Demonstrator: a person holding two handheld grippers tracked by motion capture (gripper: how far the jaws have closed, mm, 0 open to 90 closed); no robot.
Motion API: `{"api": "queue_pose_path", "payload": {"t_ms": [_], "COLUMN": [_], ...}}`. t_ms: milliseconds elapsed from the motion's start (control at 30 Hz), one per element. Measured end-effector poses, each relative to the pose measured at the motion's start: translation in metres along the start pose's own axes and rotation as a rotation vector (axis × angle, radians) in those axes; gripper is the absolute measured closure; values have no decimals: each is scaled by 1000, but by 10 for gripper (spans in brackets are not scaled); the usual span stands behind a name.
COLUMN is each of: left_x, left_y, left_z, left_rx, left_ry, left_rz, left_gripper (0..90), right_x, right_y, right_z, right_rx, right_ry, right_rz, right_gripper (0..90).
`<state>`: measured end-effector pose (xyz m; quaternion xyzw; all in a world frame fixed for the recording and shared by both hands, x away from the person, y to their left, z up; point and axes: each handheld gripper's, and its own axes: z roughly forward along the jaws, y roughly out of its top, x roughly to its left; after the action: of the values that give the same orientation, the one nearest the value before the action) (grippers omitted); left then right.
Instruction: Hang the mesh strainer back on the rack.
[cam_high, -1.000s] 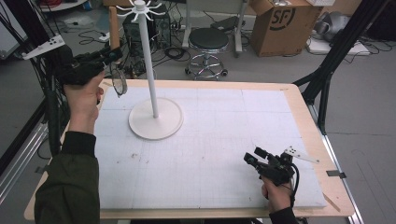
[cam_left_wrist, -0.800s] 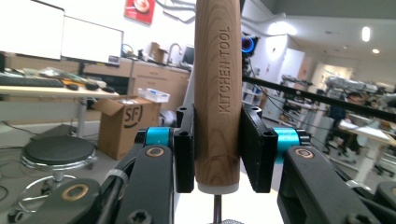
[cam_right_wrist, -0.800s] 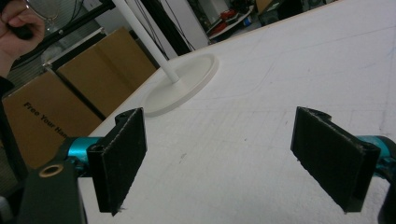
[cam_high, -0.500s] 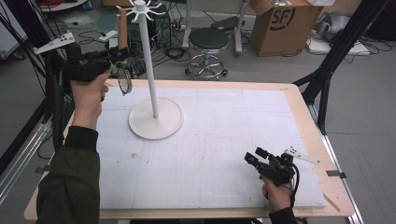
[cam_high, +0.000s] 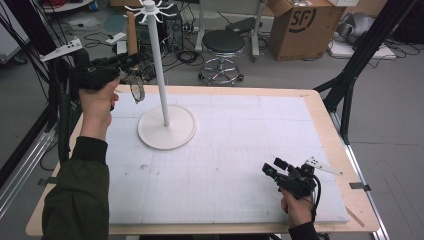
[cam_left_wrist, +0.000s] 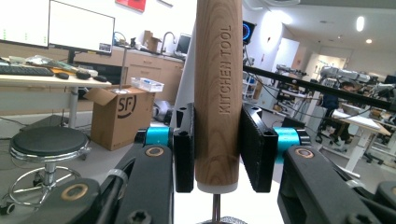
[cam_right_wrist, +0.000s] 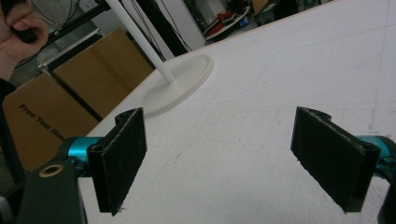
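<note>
Looking down from the high view, we see the left gripper (cam_high: 131, 60) raised beyond the table's far left corner, clamped on the wooden handle (cam_high: 131, 27) of a small mesh strainer (cam_high: 136, 88), whose round sieve head hangs below the jaws beside the white hook stand (cam_high: 159, 65); the stand's disc base sits on the white table mat (cam_high: 240, 165), and its ring of hooks tops the pole. The right gripper (cam_high: 270, 167) rests low near the mat's right front edge, holding nothing. In the left gripper view, we find both black pads (cam_left_wrist: 184, 149) pressed flat against the handle (cam_left_wrist: 218, 93), stamped "KITCHEN TOOL", just above its lower end, where a thin metal shank leaves the wood. In the right gripper view, its jaws stand wide apart over bare mat, with the stand's base (cam_right_wrist: 180, 88) and the strainer's mesh (cam_right_wrist: 51, 11) farther off. We judge the tool light and stiff at the handle, the smooth round wood liable to twist between flat pads, and the mesh and shank easily bent; the handle is therefore the right hold, though the head, hanging below the grip, may swing.
</note>
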<state>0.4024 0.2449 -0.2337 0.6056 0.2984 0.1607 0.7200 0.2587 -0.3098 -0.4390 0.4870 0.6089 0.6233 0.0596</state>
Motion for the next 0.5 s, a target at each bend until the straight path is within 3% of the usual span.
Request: {"api": "queue_pose_path", "payload": {"t_ms": [167,300,500], "left_x": [0,1,-2], "left_y": [0,1,-3], "left_z": [1,-1,-7], "left_rx": [1,-8,31], "left_ry": [19,46,21], "left_rz": [2,-28,-31], "left_gripper": [668,467,379], "right_x": [0,0,-2], "right_y": [0,0,0], "right_z": [0,0,1], "right_rx": [0,0,-4], "right_ry": [-3,-4,-9], "right_rz": [-2,-2,-10], "right_gripper": [174,174,174]}}
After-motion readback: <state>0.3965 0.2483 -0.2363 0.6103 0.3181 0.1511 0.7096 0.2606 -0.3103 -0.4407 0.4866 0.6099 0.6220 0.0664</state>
